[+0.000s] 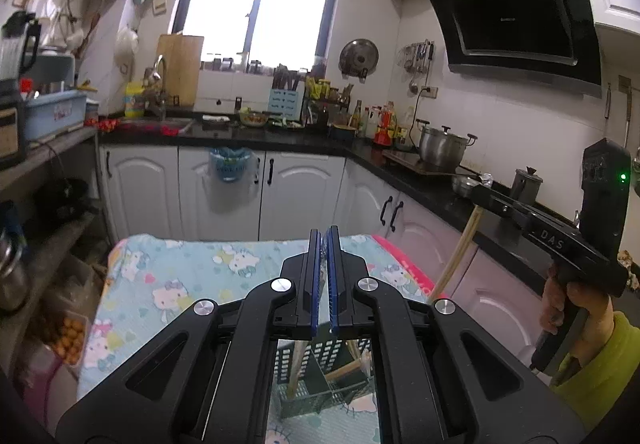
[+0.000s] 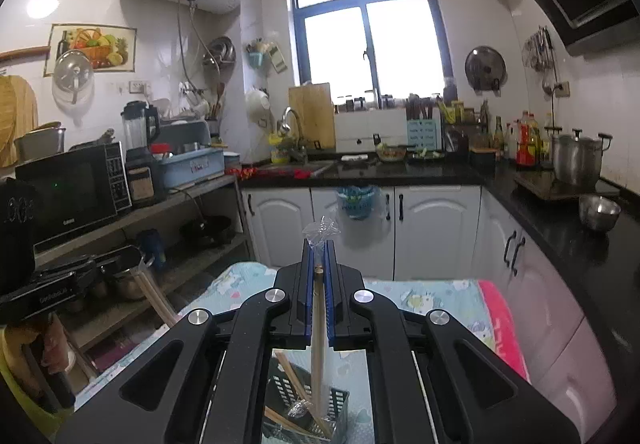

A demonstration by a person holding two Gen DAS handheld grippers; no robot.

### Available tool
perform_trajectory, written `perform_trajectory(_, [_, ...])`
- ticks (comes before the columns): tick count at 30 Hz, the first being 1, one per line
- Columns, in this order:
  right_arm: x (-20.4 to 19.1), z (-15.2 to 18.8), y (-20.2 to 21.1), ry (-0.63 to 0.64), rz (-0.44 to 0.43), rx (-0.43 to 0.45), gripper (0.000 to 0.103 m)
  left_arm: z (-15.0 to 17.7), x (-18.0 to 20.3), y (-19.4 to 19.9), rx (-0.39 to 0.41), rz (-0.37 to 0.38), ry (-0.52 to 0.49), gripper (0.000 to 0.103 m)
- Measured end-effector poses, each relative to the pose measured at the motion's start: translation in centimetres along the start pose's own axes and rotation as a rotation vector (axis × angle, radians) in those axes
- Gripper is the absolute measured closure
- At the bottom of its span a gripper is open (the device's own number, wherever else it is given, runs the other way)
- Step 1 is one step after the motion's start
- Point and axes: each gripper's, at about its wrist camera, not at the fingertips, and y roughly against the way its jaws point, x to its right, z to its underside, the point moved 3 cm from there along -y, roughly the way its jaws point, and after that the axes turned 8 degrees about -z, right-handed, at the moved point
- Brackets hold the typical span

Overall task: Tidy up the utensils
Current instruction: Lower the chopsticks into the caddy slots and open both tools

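1. Holding a pair of wooden chopsticks (image 2: 319, 308) upright, the right claw (image 2: 319, 276) pinches them near their top end; a crumpled bit of clear plastic wrapper (image 2: 322, 230) sticks up past the fingertips.
2. Below it, the sticks' lower ends reach down into a dark perforated holder (image 2: 304, 404), which stands on the table (image 2: 440, 300) near its near edge.
3. The holder already has a few more wooden sticks leaning in it, plus a scrap of clear plastic, so the sorting looks well underway; I judge this pair is being dropped in or just about to be let go.
4. The left claw (image 1: 325, 276) is pressed almost together. From its own camera nothing shows between the blue pads, yet the right camera shows chopsticks (image 2: 154, 296) hanging below it, so it seems to grip a pair that remains to be placed.
5. What else is left I cannot tell: no loose utensils show on the visible cloth.
6. Materials: the sticks are pale, smooth, slim and straight; the holder is hard plastic, box-shaped with a grid of slots and an inner divider; the table cover is soft printed cloth, pale blue with cartoon cats and a pink border at the right edge.
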Motion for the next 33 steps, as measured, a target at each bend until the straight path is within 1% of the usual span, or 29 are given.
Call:
perform_trajectory(10, [-0.2,3.6,-2.4,0.003,0.004,-0.063,0.098,3.6,-0.2,-2.4,-0.074,0.006,0.010,0.102])
perform_trajectory(20, [-0.5,6.4,-3.5,-0.014,0.000,-0.115,0.098,5.9,-0.2,-3.5,-0.120,0.015,0.019,0.102])
perform_trajectory(26, [-0.5,7.5,-3.8,-0.036,0.005,-0.138,0.097,7.0,-0.3,-3.6,-0.131,0.016,0.027,0.102])
perform_trajectory(31, [-0.5,8.0,-3.9,-0.035,0.012,-0.156,0.097,7.5,-0.5,-4.1,-0.157,0.004,0.035,0.102])
perform_trajectory(32, [-0.5,8.1,-4.0,-0.034,0.020,-0.160,0.097,7.6,-0.6,-4.1,-0.160,0.004,0.038,0.102])
perform_trajectory(33, [-0.5,8.1,-4.0,-0.036,0.023,-0.163,0.093,7.8,-0.7,-4.1,-0.162,0.003,0.038,0.102])
